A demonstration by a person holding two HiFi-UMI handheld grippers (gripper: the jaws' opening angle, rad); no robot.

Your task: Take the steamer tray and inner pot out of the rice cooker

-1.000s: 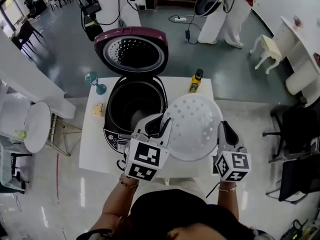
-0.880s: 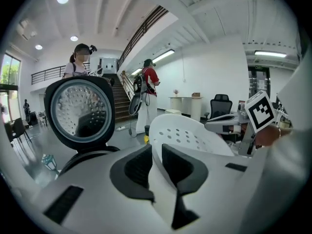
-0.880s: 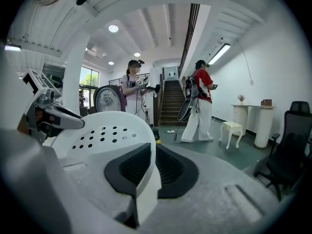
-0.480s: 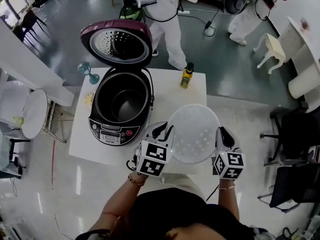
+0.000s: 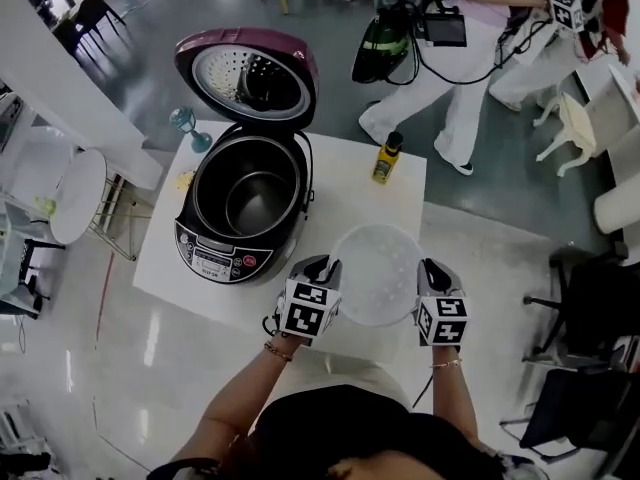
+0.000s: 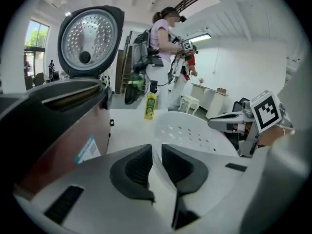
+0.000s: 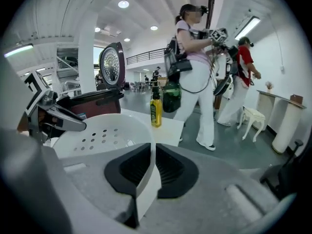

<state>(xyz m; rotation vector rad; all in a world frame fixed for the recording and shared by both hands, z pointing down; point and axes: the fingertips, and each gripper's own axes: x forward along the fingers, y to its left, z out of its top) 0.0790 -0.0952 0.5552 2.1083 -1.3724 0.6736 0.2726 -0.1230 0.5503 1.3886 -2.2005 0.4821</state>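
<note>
The white perforated steamer tray (image 5: 375, 273) hangs low over the right half of the white table (image 5: 330, 193), level, held by both rims. My left gripper (image 5: 326, 266) is shut on its left rim (image 6: 155, 150). My right gripper (image 5: 428, 268) is shut on its right rim (image 7: 148, 155). The rice cooker (image 5: 243, 203) stands at the table's left with its maroon lid (image 5: 250, 73) raised. The dark inner pot (image 5: 250, 196) sits inside it. In the left gripper view the cooker's body (image 6: 58, 126) is close on the left.
A yellow bottle (image 5: 386, 158) stands at the table's back edge right of the cooker. A teal glass (image 5: 186, 126) is at the back left corner. Two people (image 5: 470, 38) stand behind the table. A round white stool (image 5: 75, 193) is on the left, dark chairs (image 5: 590, 298) on the right.
Both grippers have carried the steamer tray down and toward the front right of the table, away from the cooker. The tray has levelled out from a tilt.
</note>
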